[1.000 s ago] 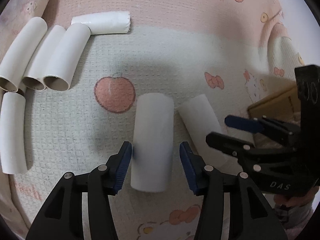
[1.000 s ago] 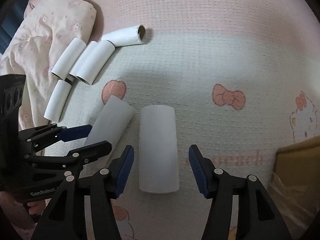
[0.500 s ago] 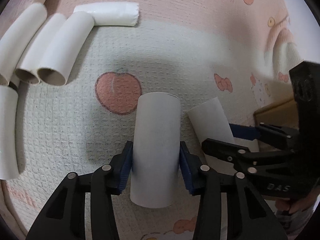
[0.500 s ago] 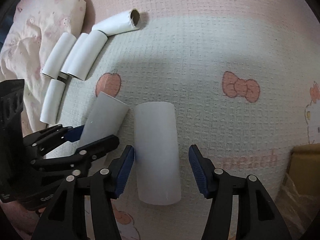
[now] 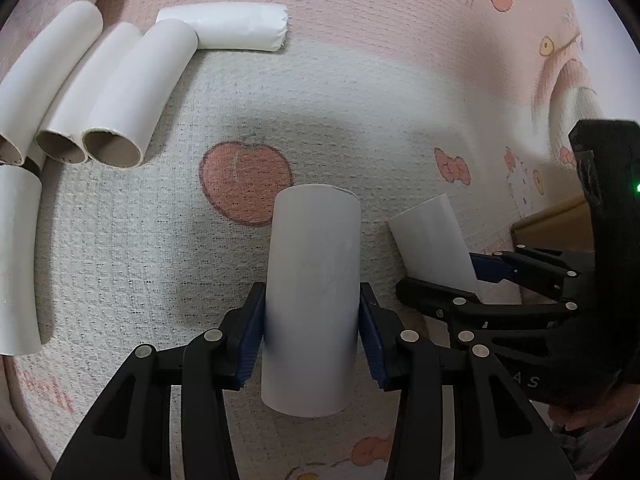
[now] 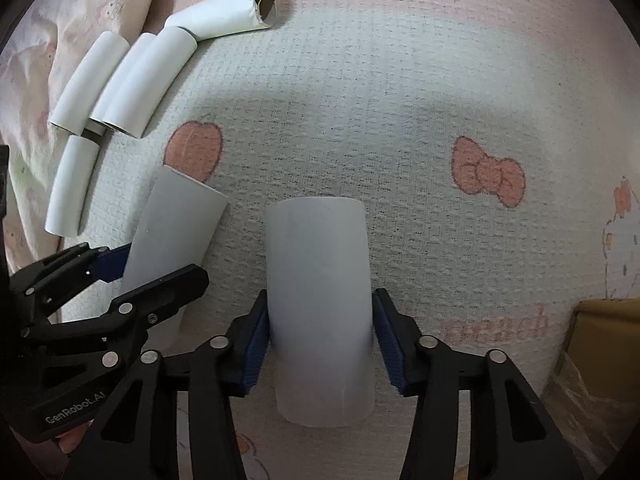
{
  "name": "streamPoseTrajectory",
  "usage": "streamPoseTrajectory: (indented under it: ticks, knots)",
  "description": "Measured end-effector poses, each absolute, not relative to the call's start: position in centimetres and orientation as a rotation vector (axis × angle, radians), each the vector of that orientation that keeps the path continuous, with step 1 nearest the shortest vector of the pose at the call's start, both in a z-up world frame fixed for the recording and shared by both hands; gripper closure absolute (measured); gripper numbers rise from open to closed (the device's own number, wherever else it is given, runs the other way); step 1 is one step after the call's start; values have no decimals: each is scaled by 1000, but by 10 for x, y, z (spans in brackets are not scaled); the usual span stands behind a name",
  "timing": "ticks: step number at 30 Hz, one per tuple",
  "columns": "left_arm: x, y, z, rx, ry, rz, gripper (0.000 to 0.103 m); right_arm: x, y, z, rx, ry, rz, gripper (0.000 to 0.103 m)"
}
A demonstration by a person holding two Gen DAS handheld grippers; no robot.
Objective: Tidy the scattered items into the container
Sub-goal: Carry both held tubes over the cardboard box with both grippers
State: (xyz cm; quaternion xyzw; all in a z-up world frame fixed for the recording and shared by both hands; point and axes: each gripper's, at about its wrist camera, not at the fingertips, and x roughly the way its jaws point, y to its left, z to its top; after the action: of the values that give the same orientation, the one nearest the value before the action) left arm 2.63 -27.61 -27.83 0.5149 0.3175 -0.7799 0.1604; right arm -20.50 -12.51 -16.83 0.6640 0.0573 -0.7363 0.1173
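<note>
Two white cardboard tubes lie side by side on a pink and white patterned blanket (image 5: 360, 100). My left gripper (image 5: 312, 320) is shut on the left tube (image 5: 312, 280), its blue pads pressing both sides. My right gripper (image 6: 318, 320) has its jaws closing on the right tube (image 6: 320, 288), and both pads touch the tube's sides. The right wrist view also shows the left gripper (image 6: 152, 270) around the left tube (image 6: 172, 220). In the left wrist view the right gripper (image 5: 452, 276) straddles the right tube (image 5: 428, 232). A brown cardboard box (image 6: 600, 340) sits at the right edge.
Several more white tubes (image 5: 120, 92) lie in a cluster at the upper left, one (image 5: 236, 26) crosswise behind them and one (image 5: 16, 256) alone at the left edge. A rumpled quilt (image 6: 48, 32) borders the far left. The box corner (image 5: 556, 220) shows behind the right gripper.
The left gripper moved forward over its tube and closed onto it. The right gripper came down around its tube and its jaws narrowed until the pads met the sides.
</note>
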Motion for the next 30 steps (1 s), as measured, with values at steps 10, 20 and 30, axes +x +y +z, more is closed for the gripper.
streamPoseTrajectory:
  ticks: [10,20,30]
  knots:
    - [36,-258,-266,1474,807,-2252,55,-186,-113,-151,1883,250,-1906,59]
    - [37,-239,-229,1394,757,-2329,55,-172,-92,-109,1815,247,-2008,59]
    - [27,-207,-162,1256,618,-2481,55,-150,-46,-37,1633,147,-2214,59]
